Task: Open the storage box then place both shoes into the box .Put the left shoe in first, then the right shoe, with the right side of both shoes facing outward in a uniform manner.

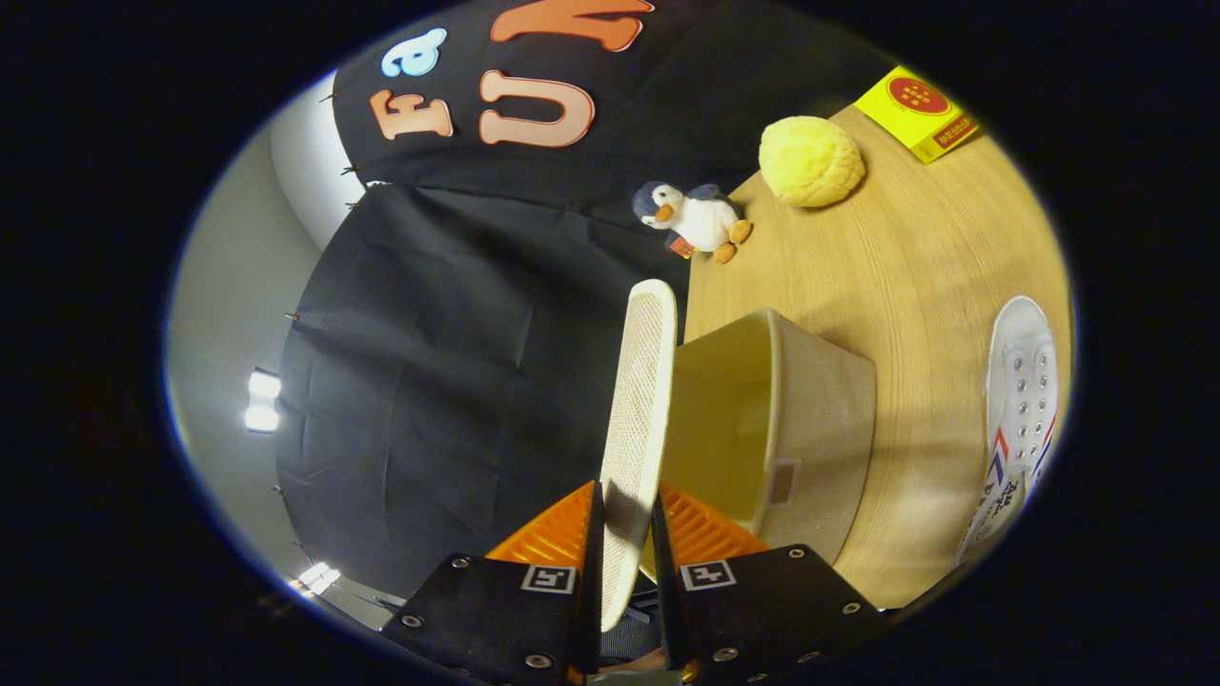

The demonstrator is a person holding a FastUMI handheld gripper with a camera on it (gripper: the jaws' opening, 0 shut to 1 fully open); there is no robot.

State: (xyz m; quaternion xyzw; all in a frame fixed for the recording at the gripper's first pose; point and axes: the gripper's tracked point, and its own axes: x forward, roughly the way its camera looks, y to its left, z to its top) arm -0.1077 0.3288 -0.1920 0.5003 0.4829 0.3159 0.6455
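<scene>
1. Black cloth wall [448, 381] hanging at the far left, with a strip of pale wall [229, 286] and bright lights [259, 400] beside it.
2. Held edge-on between the claw [624, 543] fingers: the cream, mesh-textured lid [640, 400] of the storage box, standing nearly upright and reaching well ahead of the fingertips. Both fingers pressed against it, one on each face, closed down to the lid's thickness.
3. Just right of the lid, touching or almost touching it: the beige storage box [820, 419], open, its yellowish inside showing with nothing in it, a small tag on its outer wall. Resting on the light wooden counter [915, 286].
4. Beyond the box, at the counter's far edge against the cloth: a small plush penguin [696, 219], grey, white-bellied, orange-footed, lying on its side as seen here.
5. Near the penguin, a little further right: a round, bumpy yellow plush ball [810, 160], apart from the penguin.
6. Further right again, at the counter's far corner: a yellow carton [917, 112] with a red round mark, well apart from the box.
7. Rightmost, lying on the counter well apart from the box: a white lace-up shoe [1018, 410] with metal eyelets and red and blue stripes on its side. Left or right shoe: cannot tell. Outside the box.
</scene>
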